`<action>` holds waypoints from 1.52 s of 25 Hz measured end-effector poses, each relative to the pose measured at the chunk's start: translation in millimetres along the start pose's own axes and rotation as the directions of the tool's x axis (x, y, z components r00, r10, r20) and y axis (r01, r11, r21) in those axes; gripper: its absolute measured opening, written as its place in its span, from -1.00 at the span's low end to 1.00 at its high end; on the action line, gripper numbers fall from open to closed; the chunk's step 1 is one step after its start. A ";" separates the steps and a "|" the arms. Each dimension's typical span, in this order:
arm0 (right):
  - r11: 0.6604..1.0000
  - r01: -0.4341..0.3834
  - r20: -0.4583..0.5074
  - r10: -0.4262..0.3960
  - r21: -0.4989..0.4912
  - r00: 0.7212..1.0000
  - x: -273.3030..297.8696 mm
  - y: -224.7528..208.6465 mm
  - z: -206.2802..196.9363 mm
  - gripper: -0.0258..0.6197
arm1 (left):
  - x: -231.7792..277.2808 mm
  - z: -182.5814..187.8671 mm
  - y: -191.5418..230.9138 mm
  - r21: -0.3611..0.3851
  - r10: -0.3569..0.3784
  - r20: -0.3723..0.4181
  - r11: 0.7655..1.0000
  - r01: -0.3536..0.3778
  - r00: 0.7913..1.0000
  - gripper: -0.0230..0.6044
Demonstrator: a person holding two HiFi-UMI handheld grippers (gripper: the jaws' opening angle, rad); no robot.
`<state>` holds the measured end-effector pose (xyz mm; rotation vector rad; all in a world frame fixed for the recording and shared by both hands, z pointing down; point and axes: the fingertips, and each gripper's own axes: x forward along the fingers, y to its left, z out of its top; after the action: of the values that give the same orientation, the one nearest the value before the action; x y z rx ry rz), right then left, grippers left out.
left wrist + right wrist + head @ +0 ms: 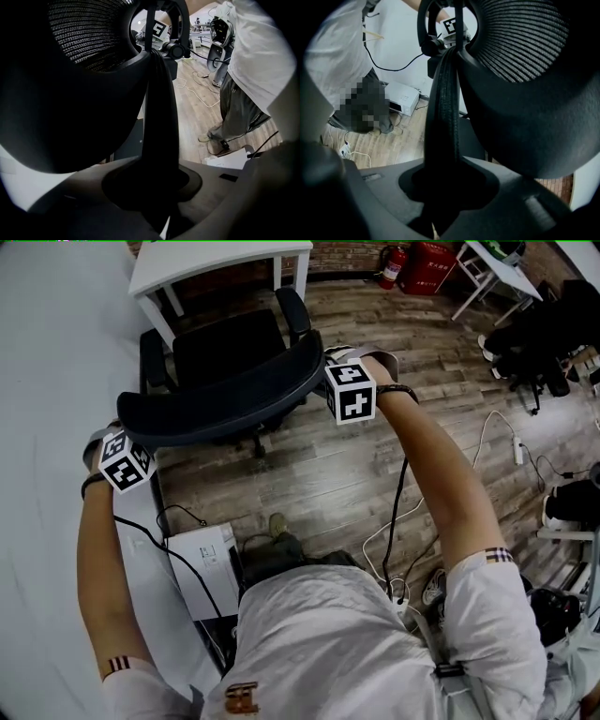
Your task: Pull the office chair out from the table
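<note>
1. The black office chair (225, 362) stands on the wood floor (319, 474) just in front of the white table (216, 259), with its seat toward the table.
2. The left gripper (157, 187) is clamped on the backrest's top rim.
3. The right gripper (440, 187) is closed on the same rim at its other end.
4. The marker cubes (350, 390) bear black-and-white squares. The print on the red fire extinguisher (392, 266) is too small to read.

Grey wood-plank floor (375, 460), brick wall (339, 253) beyond, red fire extinguisher (392, 266), white box (202, 563) on floor
</note>
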<state>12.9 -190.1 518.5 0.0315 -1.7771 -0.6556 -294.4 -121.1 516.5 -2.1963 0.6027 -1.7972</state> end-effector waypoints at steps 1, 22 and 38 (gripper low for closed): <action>1.000 0.000 0.002 0.000 -0.002 1.000 -4.0 7.0 1.8 -0.59 | -4.2 1.4 -7.6 -0.001 0.001 -0.001 1.000 -0.001 1.000 -0.61; 1.000 0.004 0.007 -0.004 -0.009 1.000 -55.5 114.5 32.3 -0.59 | -58.4 16.7 -120.5 -0.009 0.007 -0.001 1.000 -0.007 1.000 -0.61; 0.999 0.033 0.003 -0.033 0.043 0.999 -66.9 117.6 33.7 -0.24 | -71.6 14.1 -128.1 -0.026 0.036 0.000 0.999 -0.036 0.999 -0.44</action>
<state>40.1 -53.9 506.2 0.0887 -1.7979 -0.6413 -271.2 24.2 506.4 -2.1880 0.6657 -1.7806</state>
